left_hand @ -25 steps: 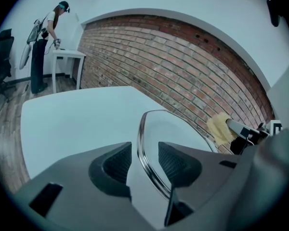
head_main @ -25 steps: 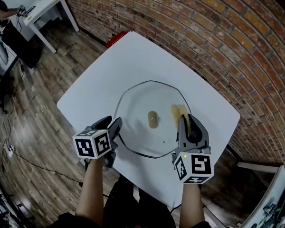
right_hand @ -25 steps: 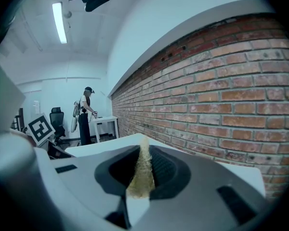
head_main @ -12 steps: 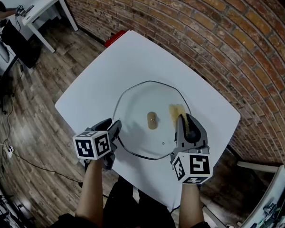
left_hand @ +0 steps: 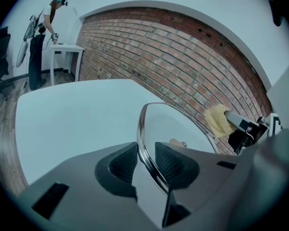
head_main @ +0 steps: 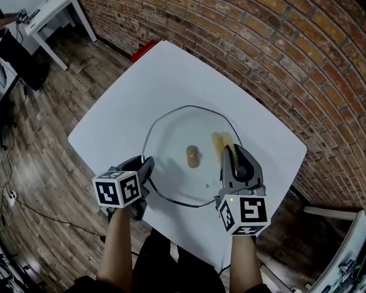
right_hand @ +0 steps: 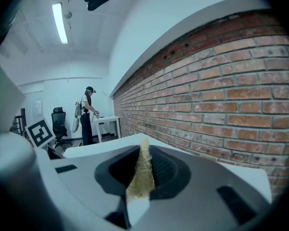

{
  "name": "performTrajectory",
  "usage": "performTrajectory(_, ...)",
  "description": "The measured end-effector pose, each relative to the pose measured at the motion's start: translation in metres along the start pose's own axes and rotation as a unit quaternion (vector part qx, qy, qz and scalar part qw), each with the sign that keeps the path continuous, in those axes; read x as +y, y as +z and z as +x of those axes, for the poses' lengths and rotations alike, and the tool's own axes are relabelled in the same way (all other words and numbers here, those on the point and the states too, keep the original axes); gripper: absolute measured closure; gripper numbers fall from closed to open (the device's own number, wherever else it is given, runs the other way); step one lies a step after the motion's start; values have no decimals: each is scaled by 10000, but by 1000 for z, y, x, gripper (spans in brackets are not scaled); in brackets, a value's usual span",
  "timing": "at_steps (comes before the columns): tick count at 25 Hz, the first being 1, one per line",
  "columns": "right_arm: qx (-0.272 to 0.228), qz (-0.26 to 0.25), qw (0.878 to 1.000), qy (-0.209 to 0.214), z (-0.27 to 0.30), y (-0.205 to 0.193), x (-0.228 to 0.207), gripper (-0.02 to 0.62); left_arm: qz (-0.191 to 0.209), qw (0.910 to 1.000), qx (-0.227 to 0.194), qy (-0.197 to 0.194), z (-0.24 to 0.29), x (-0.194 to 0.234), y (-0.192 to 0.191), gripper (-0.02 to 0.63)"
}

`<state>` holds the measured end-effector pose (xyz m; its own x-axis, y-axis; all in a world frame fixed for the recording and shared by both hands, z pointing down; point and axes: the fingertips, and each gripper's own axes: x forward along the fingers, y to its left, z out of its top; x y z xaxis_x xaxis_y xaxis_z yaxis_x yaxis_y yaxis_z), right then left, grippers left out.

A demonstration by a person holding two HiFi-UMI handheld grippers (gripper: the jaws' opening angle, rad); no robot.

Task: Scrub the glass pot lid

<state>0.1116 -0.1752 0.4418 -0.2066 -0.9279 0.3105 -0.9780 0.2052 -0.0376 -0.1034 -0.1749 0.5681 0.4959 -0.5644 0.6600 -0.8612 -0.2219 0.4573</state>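
Note:
The round glass pot lid (head_main: 171, 138) lies flat on the white table (head_main: 165, 78), with a tan knob (head_main: 193, 156) at its centre. My left gripper (head_main: 147, 165) is at the lid's near-left rim. Its jaws are closing, with the metal rim (left_hand: 143, 143) between the two pads, and a gap still shows beside the right pad. My right gripper (head_main: 229, 151) is shut on a yellow sponge (head_main: 220, 141), which rests on the glass right of the knob. The right gripper view shows the sponge (right_hand: 142, 172) squeezed thin between the pads.
A red object (head_main: 145, 47) sits at the table's far edge. A brick wall (head_main: 280, 54) runs close behind and to the right. A white desk (head_main: 49, 8) with a person beside it stands at the far left on the wooden floor.
My right gripper has slid the sponge a little left across the glass, toward the knob. My left gripper has stayed at the lid's rim.

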Motion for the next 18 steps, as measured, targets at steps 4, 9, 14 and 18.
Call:
performTrajectory(4, -29, -43, 9999, 141, 8, 5, 11, 537, -29, 10000, 5, -30, 0, -1, -1, 486)
performTrajectory(9, -109, -104, 9987, 479, 27, 17, 43, 537, -14, 10000, 13, -53, 0, -1, -1, 486)
performTrajectory(14, -79, -112, 9963, 850, 50, 21, 80, 537, 10, 10000, -40, -45, 0, -1, -1, 486)
performTrajectory(18, 61, -128, 9933, 1149, 65, 14, 111, 537, 8, 10000, -42, -79, 0, -1, 0, 486)
